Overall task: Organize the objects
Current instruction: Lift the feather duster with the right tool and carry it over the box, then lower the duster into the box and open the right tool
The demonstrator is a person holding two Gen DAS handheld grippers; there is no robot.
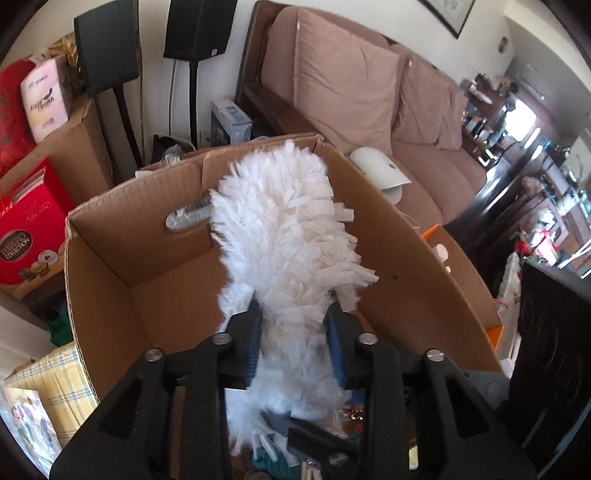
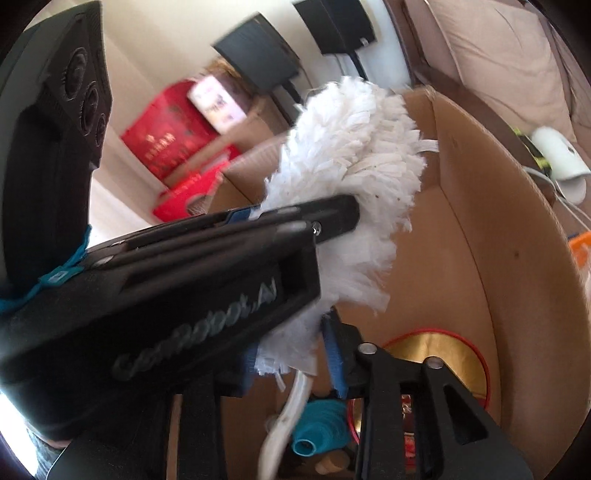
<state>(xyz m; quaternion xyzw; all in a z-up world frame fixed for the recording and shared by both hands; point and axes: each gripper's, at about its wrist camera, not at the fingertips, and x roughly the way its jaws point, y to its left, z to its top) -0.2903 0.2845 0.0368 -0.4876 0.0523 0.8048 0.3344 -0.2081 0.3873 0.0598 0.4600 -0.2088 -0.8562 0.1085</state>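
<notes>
Both grippers, left (image 1: 293,314) and right (image 2: 291,354), clamp the white duster (image 1: 284,229) over the box (image 1: 110,258).

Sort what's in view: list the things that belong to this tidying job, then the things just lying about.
In the job:
- white fluffy duster
- open cardboard box
- left gripper, with the duster between its fingers
- right gripper, down by the duster's handle end

Lying about:
- sofa
- red Ferrero box
- black speakers
- white slipper
</notes>
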